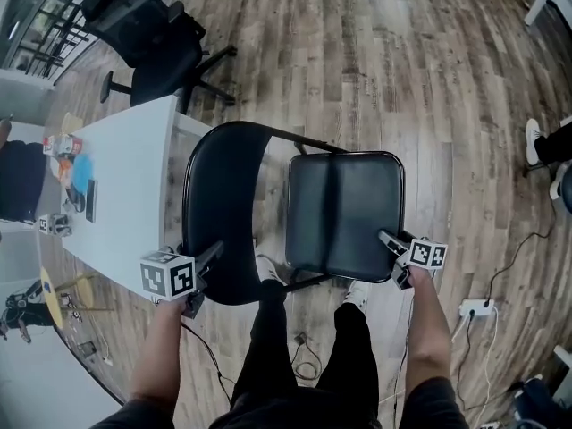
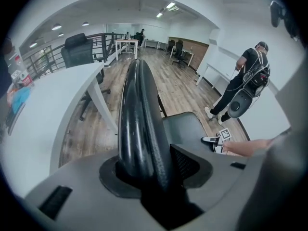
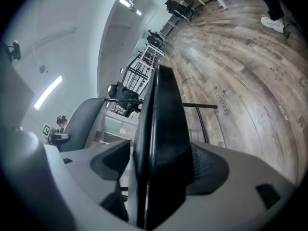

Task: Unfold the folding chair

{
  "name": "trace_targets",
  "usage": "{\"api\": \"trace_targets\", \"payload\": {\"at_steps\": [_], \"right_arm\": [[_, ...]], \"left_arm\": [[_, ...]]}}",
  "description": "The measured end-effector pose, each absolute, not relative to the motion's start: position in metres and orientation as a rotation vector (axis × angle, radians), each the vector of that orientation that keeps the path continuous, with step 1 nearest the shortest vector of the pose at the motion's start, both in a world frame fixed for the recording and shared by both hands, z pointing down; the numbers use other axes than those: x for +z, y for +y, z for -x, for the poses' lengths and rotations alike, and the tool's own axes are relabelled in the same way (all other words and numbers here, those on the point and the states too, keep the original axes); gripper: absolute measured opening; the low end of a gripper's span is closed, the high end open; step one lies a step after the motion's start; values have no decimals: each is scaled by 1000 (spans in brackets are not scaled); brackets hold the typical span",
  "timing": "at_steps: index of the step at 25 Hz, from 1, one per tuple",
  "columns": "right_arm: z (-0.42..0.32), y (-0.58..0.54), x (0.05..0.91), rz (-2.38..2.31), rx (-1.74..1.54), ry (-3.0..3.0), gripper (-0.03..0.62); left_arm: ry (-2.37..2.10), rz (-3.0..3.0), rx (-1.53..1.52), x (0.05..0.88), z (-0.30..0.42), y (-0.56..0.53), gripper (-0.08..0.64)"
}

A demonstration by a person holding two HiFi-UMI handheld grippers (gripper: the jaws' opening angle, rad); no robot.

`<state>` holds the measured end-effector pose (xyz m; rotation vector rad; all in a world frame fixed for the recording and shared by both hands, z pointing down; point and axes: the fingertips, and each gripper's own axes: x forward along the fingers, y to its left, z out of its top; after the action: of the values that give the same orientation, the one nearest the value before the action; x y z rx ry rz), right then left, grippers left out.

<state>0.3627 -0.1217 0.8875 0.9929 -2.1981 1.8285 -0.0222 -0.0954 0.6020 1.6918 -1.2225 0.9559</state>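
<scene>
Head view: the black folding chair (image 1: 295, 208) stands on the wooden floor (image 1: 420, 70) directly ahead of the person's legs, gripped at both sides. Its curved backrest (image 1: 219, 204) lies toward the left gripper (image 1: 211, 257), and its padded seat (image 1: 344, 208) lies toward the right gripper (image 1: 389, 239), with its face turned up to the camera.

In the left gripper view the jaws are clamped on the backrest's rim, which runs straight out ahead between them. In the right gripper view the jaws are pressed against both faces of the seat's near edge, which fills the gap between them. A thin frame tube (image 1: 308, 143) spans from backrest to seat on the far side of both grippers.

Just outside the left gripper stands a white tabletop (image 1: 125, 186) carrying small items. Beyond it, farther ahead, is a black office chair (image 1: 147, 34). Out past the right gripper, a white power strip (image 1: 474, 308) lies on the floor, and a bystander's shoe (image 1: 534, 141) shows at the frame's edge.
</scene>
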Motion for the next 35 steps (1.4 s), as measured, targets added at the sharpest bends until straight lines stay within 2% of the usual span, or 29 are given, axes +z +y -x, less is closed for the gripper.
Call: {"api": "trace_targets", "payload": {"at_steps": [6,21,29,32,35], "right_arm": [[-403,-121,945,-1019,1834,-2165,334],[-450,-121,1007,-981,1872,-2126,350],[-467,-119,1000,-1036,1855,-2135,354],[-496,-117,981,-1148,1725,-2161,353],[-507,-110,919,-1231,1531,-2293,353]], "left_arm": [[-1230,-1707,974,629,-1,-103,181],[-1241,-1711,969,660,-43,-109,172],[-1242,-1715,838,652,-44,-106,176],[-1305,-1754,786,628,-33,-104,187],[-1401,-1793,778,591,-18,-89,187]]}}
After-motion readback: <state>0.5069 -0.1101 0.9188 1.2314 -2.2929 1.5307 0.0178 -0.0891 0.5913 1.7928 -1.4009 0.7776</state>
